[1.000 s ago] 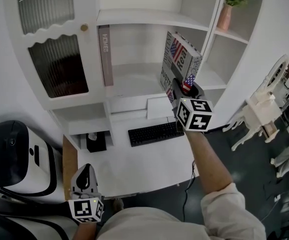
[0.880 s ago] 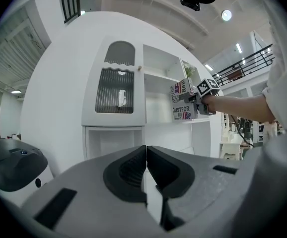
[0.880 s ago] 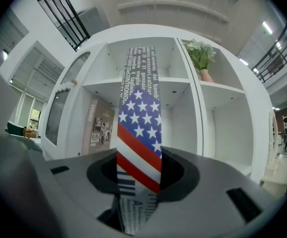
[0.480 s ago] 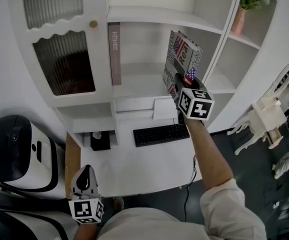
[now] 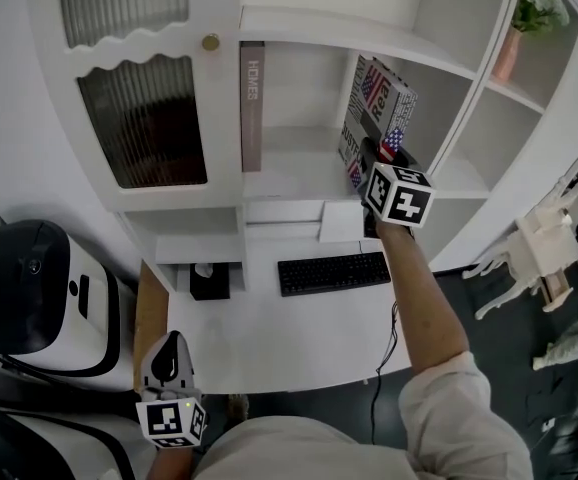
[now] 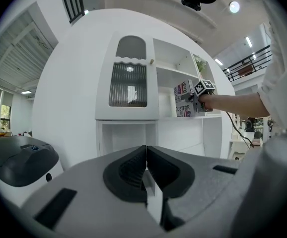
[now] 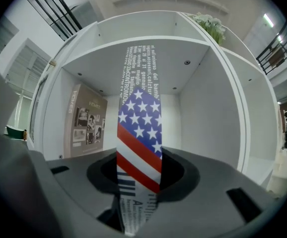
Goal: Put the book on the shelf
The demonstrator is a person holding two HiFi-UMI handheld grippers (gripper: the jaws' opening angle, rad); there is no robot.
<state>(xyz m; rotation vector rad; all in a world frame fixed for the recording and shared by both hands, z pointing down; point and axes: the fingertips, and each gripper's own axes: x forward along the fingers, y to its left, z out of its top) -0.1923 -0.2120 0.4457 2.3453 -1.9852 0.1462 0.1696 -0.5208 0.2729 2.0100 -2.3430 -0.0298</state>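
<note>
My right gripper (image 5: 381, 161) is shut on a thick book (image 5: 374, 108) with a stars-and-stripes cover and holds it upright inside the middle bay of the white shelf unit (image 5: 299, 173). In the right gripper view the book's spine (image 7: 138, 133) rises between the jaws, with the bay's back wall behind it. A brown book marked HOMES (image 5: 253, 103) stands at the bay's left wall. My left gripper (image 5: 169, 360) hangs low at the bottom left, jaws shut (image 6: 146, 170) with nothing in them; from there the book (image 6: 184, 98) shows far off.
A black keyboard (image 5: 333, 272) and a white pad (image 5: 341, 222) lie on the white desk (image 5: 269, 328). A cabinet door with ribbed glass (image 5: 144, 128) is left of the bay. A potted plant (image 5: 521, 23) stands upper right, white chairs (image 5: 554, 238) at right, a black-and-white machine (image 5: 34, 298) at left.
The right gripper has carried the book further into the shelf bay. The left gripper has stayed low at the bottom left.
</note>
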